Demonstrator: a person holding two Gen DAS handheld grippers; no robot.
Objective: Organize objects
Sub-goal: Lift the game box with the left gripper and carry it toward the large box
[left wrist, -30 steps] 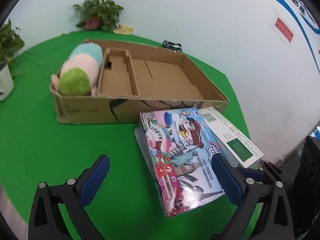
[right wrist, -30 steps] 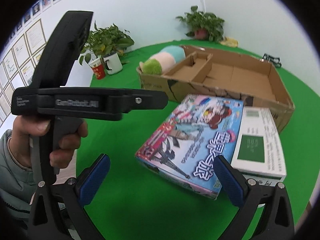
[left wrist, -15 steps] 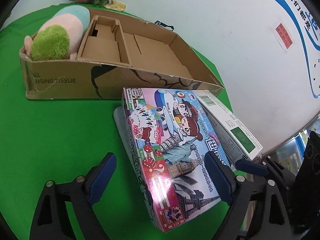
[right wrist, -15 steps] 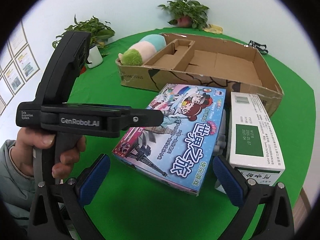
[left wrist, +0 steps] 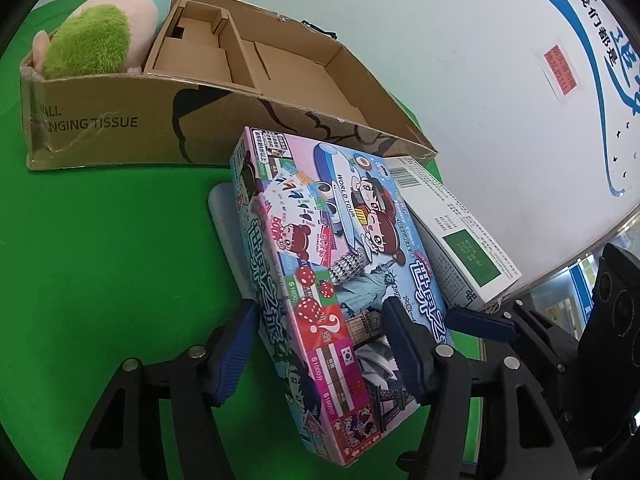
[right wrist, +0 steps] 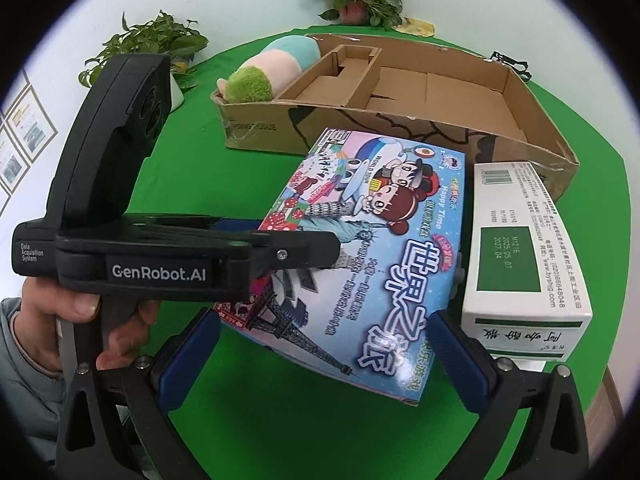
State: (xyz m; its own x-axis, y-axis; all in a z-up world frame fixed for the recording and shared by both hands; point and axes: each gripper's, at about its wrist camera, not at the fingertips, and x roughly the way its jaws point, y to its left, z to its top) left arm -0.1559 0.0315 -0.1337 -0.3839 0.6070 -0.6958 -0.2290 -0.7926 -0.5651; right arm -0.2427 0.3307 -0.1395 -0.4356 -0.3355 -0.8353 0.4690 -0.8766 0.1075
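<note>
A colourful board game box (left wrist: pixel 344 248) (right wrist: pixel 384 240) lies tilted on the green table, propped on a flat grey thing (left wrist: pixel 224 216). My left gripper (left wrist: pixel 320 340) (right wrist: pixel 296 248) is closing across the box's near left edge. One blue pad sits against its underside edge and the other on its printed top. My right gripper (right wrist: pixel 326 354) stands open, with its fingers on either side of the box's near end. A white and green carton (left wrist: pixel 452 232) (right wrist: pixel 520 248) lies right of the game box.
A shallow cardboard tray (left wrist: pixel 120 120) (right wrist: pixel 532 136) with dividers stands behind, a striped plush toy (left wrist: pixel 104 36) (right wrist: pixel 272 68) in its left compartment. Potted plants (right wrist: pixel 152 44) stand at the back. The table edge runs close on the right.
My left gripper came down onto the game box and its jaws narrowed from wide apart to against the box. My right gripper drew closer to the box's near end.
</note>
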